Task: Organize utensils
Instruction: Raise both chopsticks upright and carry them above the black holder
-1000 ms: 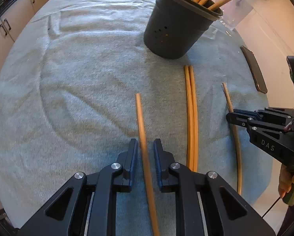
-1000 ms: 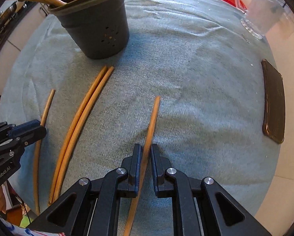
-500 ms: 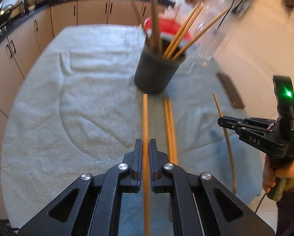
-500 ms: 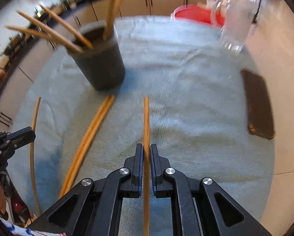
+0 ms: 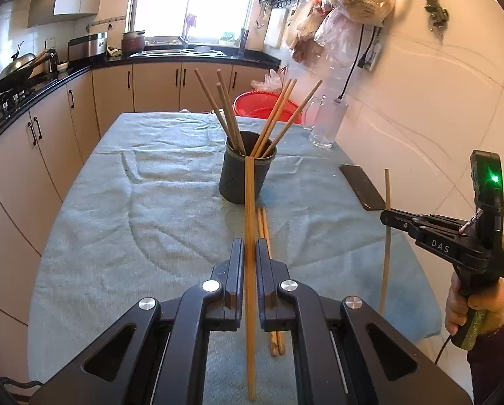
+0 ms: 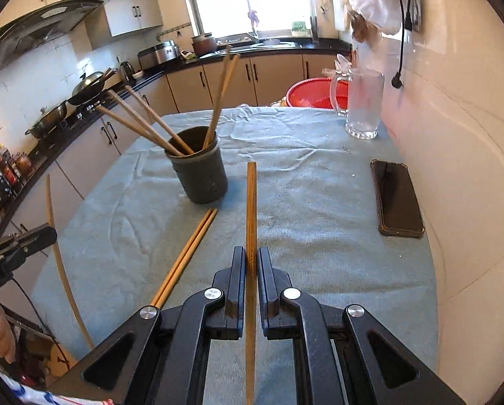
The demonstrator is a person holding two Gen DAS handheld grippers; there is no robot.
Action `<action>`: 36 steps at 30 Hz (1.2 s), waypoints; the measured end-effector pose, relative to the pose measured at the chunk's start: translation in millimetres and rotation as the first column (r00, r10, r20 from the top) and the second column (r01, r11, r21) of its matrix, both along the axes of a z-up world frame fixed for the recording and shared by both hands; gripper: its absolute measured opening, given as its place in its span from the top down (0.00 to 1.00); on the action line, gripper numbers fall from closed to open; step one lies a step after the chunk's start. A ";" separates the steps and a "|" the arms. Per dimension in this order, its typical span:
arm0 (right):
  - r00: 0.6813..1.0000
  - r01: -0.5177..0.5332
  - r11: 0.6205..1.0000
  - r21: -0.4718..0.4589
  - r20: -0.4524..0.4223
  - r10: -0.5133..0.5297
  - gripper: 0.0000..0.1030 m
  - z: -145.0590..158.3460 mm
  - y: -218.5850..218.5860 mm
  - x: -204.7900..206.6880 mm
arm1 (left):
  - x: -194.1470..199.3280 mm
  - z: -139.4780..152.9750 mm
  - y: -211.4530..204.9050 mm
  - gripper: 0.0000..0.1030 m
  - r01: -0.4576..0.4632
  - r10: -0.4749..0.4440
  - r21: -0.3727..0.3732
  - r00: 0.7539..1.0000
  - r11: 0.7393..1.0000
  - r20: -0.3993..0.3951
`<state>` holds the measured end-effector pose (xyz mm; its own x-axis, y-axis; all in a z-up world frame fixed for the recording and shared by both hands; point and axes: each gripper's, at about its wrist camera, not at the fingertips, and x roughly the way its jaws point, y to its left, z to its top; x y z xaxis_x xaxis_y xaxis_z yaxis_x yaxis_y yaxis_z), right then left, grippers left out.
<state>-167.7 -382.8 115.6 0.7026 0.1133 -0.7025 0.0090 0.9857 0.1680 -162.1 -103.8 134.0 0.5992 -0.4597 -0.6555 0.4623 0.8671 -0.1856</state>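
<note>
My left gripper (image 5: 249, 253) is shut on a wooden chopstick (image 5: 249, 202), held above the towel and pointing at the dark holder cup (image 5: 243, 175), which has several chopsticks in it. My right gripper (image 6: 251, 260) is shut on another chopstick (image 6: 251, 209), lifted, right of the cup (image 6: 199, 175). A pair of chopsticks (image 6: 184, 256) lies on the towel in front of the cup; it also shows in the left wrist view (image 5: 264, 233). Each view shows the other gripper at its edge with its chopstick: the right gripper (image 5: 387, 217), the left gripper (image 6: 52, 234).
The table wears a grey-green towel (image 5: 150, 202). A black phone (image 6: 395, 199) lies by the right edge, a glass jug (image 6: 363, 104) and a red basket (image 6: 312, 94) stand at the back right. A white wall runs along the right, cabinets along the left.
Both grippers closed on their chopsticks and lifted them off the towel, tilting up so that the kitchen now shows behind the table.
</note>
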 end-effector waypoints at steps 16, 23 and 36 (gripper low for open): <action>0.993 0.016 0.999 0.033 0.116 -0.019 0.94 27.4 0.4 -27.3 | -32.2 40.1 10.8 0.94 0.015 -0.008 -0.051 0.990 0.999 0.140; 0.988 0.030 0.998 0.051 0.152 -0.037 0.94 36.1 -6.2 -15.8 | -19.8 59.6 3.7 0.94 0.012 0.002 -0.084 0.985 0.996 0.173; 0.940 0.034 0.984 0.176 0.329 -0.092 0.94 101.8 -17.6 45.6 | 51.3 120.6 -24.7 0.94 -0.048 0.112 -0.214 0.947 0.976 0.300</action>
<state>-122.1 -400.4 217.4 0.9031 0.1552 -0.4004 -0.0147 0.9431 0.3322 -110.7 -128.4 254.6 0.7972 -0.5050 -0.3307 0.4555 0.8628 -0.2194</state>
